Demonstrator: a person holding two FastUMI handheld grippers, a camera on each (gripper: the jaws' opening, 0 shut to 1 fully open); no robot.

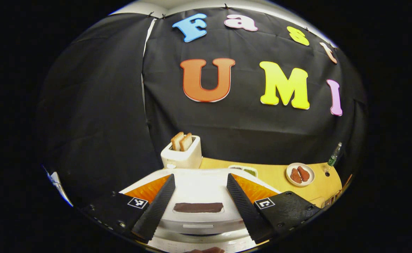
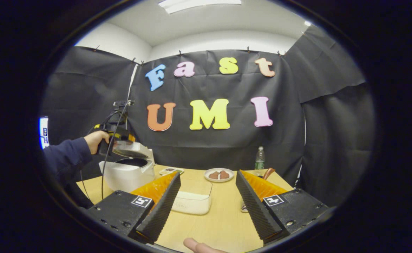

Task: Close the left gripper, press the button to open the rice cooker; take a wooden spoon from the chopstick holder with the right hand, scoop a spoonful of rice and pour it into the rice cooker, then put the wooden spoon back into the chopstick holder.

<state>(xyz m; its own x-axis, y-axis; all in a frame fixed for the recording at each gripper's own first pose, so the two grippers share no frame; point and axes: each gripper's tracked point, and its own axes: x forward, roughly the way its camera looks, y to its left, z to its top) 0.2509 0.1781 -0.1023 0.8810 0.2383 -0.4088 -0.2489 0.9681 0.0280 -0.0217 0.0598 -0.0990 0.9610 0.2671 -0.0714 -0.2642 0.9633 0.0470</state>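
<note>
Although the white rice cooker (image 2: 128, 173) already stands with its lid (image 2: 130, 150) tilted up and its dark inner pot exposed at the left side of the pale wooden table (image 2: 223, 218), the left gripper (image 1: 200, 200) hangs just above it with its fingers spread wide, the white lid and its dark brown strip lying between them in the left gripper view. From the right gripper view that gripper (image 2: 116, 135) is seen farther off, held by a hand (image 2: 95, 140) in a dark blue sleeve, right at the raised lid. I judge the opening step done (the open lid says as much), so the step in hand is fetching the wooden spoon.

The right gripper (image 2: 207, 203) has its fingers wide apart too, holding nothing, low over the table. Just past its right finger a brown curved handle (image 2: 268, 173) rises, probably the wooden spoon, with a metal base (image 2: 244, 208) below it that I take for the chopstick holder; both are largely hidden. A shallow white rectangular container (image 2: 193, 201) sits ahead between the fingers; whether it holds the rice I cannot tell.

Next, the right gripper must swing toward that handle, straddle it and close on it before lifting straight up.
</note>
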